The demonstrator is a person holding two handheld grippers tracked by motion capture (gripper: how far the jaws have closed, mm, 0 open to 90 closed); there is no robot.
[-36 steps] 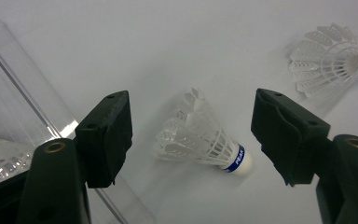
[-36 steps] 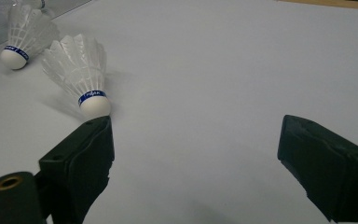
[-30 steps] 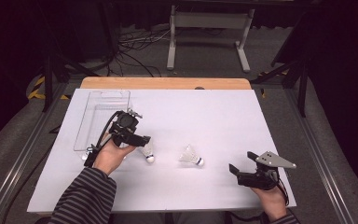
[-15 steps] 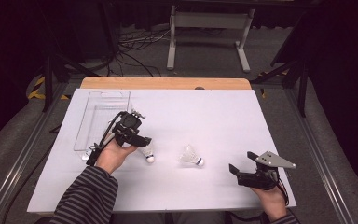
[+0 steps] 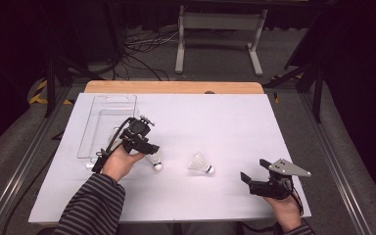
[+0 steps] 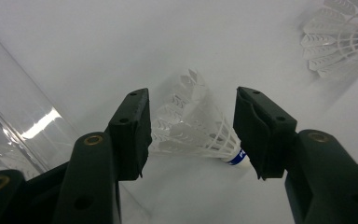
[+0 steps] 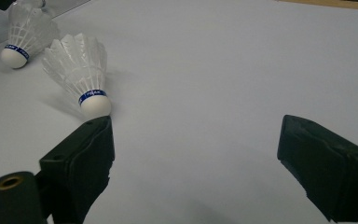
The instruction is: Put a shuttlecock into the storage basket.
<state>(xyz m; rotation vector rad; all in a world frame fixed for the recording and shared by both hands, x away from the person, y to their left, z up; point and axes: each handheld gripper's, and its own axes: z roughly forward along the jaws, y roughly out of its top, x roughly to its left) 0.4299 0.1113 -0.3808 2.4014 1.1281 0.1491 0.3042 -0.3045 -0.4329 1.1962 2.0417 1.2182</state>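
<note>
White feathered shuttlecock (image 6: 193,128) lies on its side, cork tip toward the right jaw, skirt toward the left. The left gripper (image 6: 191,126) has just been closing around it, pads not yet touching. The right gripper (image 7: 196,154) rests spread wide.

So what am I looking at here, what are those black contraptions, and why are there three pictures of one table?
A person sits at a white table with a hand-held gripper in each hand; each has two black jaws. The high view looks down from above. The other two pictures come from small cameras riding on the grippers, looking along the jaws.

On the table lie two white shuttlecocks and a clear plastic box. The left gripper has its jaws on either side of one shuttlecock; they have just been closing but are not pressing on it yet. The other shuttlecock lies mid-table. The right gripper rests open, holding nothing.
</note>
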